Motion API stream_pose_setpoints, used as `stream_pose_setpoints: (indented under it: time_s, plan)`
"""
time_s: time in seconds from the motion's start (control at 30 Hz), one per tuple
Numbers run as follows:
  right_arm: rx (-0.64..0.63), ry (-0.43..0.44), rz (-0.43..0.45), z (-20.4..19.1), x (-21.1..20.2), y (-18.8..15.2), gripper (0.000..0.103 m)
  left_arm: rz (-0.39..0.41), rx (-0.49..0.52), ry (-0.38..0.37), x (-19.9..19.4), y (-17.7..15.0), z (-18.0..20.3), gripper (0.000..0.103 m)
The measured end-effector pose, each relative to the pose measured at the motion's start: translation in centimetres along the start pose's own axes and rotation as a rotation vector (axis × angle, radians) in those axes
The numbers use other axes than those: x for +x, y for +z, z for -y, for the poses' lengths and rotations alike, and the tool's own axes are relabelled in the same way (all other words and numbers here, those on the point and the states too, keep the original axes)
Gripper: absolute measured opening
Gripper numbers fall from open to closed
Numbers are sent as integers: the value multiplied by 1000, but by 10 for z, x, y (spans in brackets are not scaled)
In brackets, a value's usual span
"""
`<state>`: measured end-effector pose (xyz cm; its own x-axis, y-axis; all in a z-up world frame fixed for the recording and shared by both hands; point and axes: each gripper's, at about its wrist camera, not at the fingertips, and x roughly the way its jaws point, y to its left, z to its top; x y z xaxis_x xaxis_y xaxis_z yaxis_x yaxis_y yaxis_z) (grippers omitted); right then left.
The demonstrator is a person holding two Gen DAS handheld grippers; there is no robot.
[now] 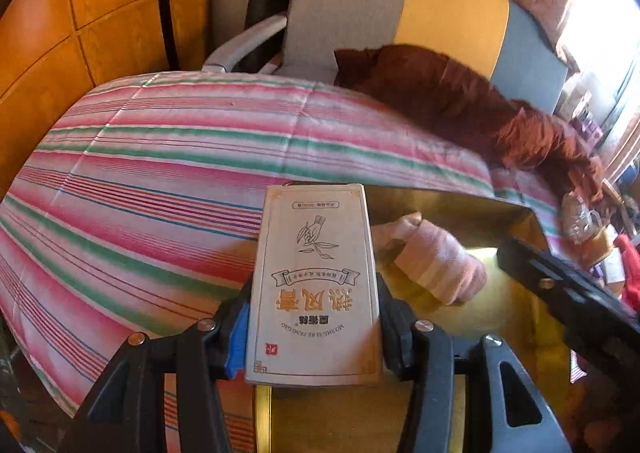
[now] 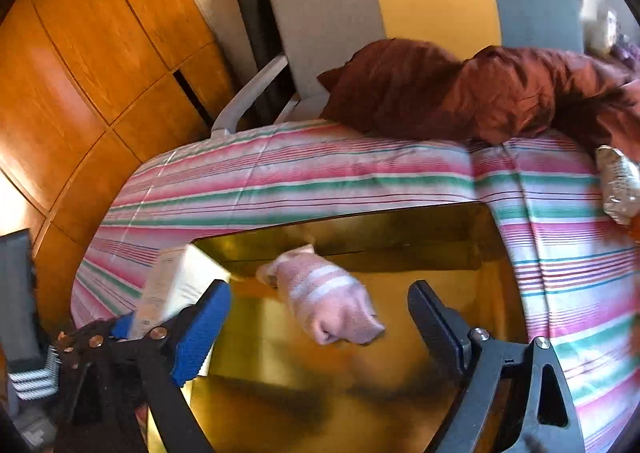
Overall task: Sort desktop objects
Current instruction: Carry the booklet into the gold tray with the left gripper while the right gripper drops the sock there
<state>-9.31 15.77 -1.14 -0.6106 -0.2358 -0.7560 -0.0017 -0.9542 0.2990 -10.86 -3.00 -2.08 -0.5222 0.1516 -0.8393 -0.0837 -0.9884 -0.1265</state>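
Cardboard, flat and cream-white with gold characters and a line-drawn hand, makes up the box (image 1: 314,285) clamped in the left gripper (image 1: 312,329) over the gold tin's (image 2: 360,405) left edge. A soft pink sock (image 2: 332,301) with white stripes lies inside. The right gripper (image 2: 320,329) hangs spread above it.

Box (image 1: 316,285): pale cardboard, matt, gold foil print. Tray (image 2: 360,393): gold metal, glossy, mirror-like, reflecting sock. Sock (image 2: 332,305): pink knit cloth, white stripes, soft ribbed texture. Surface (image 1: 160,157): covered in striped woven cloth, matt, creased. Left hand-held gripper (image 1: 316,337): black matt plastic, silver metal screws, blue textured rubbery pad. Cabinet (image 2: 100,53): orange wood panels, semi-gloss. Chair (image 2: 400,1): grey, yellow, blue fabric, matt. Jacket (image 2: 460,93): rust-brown cloth, slight sheen, crumpled.
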Motion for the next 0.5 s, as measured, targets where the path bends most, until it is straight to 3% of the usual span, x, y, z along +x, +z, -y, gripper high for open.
stream_pose_setpoints:
  time_s: [0.03,0.07,0.1,0.2,0.27,0.4,0.43,0.5]
  plan:
    - [4,7,-13,1,3,-1,77,14,-4,-3,-2,1,-1,52]
    - [2,5,-39,1,10,0,60,27,2,2,-6,-1,0,53]
    - [0,-10,-60,1,17,1,49,30,13,2,-6,1,1,53]
    - [30,-81,-108,3,39,5,48,23,75,20,-2,5,10,53]
    - [41,-84,-141,3,52,3,48,12,98,66,1,8,14,52]
    - [3,111,-193,-16,61,-2,48,62,42,110,-11,10,6,52]
    - [-2,166,-156,-20,50,-1,48,76,23,117,-15,10,2,53]
    - [-33,183,-78,-22,24,1,52,111,5,139,-25,8,-1,53]
